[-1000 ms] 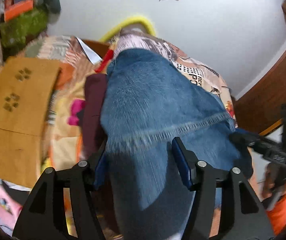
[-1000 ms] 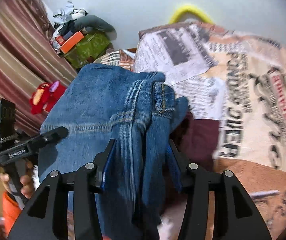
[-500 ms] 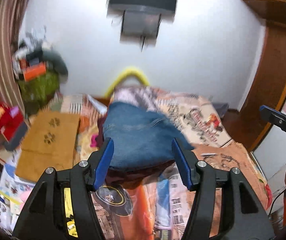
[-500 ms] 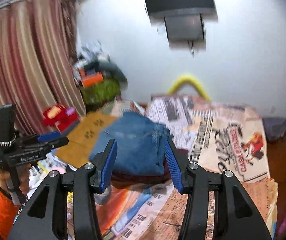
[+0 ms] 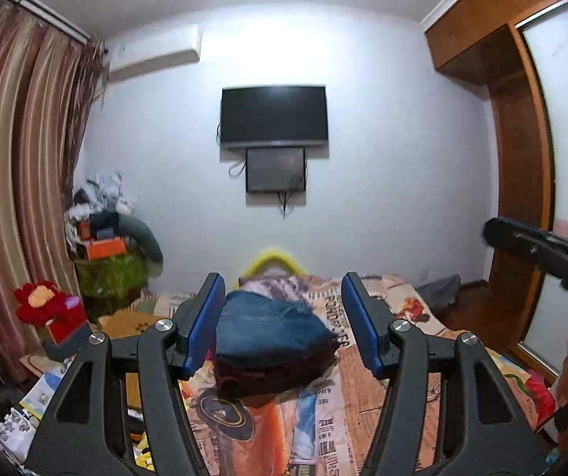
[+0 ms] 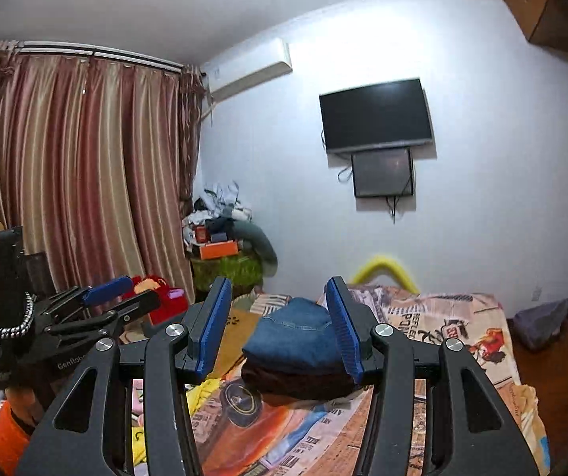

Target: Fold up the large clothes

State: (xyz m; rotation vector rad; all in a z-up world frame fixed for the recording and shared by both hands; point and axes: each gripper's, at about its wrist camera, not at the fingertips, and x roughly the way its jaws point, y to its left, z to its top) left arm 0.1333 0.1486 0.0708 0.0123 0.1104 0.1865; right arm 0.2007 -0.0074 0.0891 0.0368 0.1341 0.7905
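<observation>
Folded blue jeans (image 5: pixel 272 329) (image 6: pixel 295 333) lie on top of a folded dark maroon garment (image 5: pixel 268 377) (image 6: pixel 295 380) on the bed's printed sheet (image 5: pixel 403 317) (image 6: pixel 442 317). My left gripper (image 5: pixel 282 277) is open and held well back from the stack, pointing level at it, with nothing between its blue pads. My right gripper (image 6: pixel 280 281) also stands back from the stack; its jaws are opening and hold nothing. In the right wrist view the left gripper (image 6: pixel 105 301) shows at the left in a hand. The right gripper's finger (image 5: pixel 522 238) shows at the right edge of the left wrist view.
A brown cardboard sheet with paw prints (image 6: pixel 236 333) lies left of the stack. A red plush toy (image 5: pixel 45 301) and a cluttered green pile (image 5: pixel 109 273) stand by the striped curtain (image 6: pixel 85 166). A wall TV (image 5: pixel 274 117), a wooden wardrobe (image 5: pixel 514 158) and a grey bundle (image 6: pixel 542 321) are beyond the bed.
Both grippers had the jeans between their jaws, then let go and drew back and up. The jeans now lie folded on the maroon garment, and the view has tilted up to the room.
</observation>
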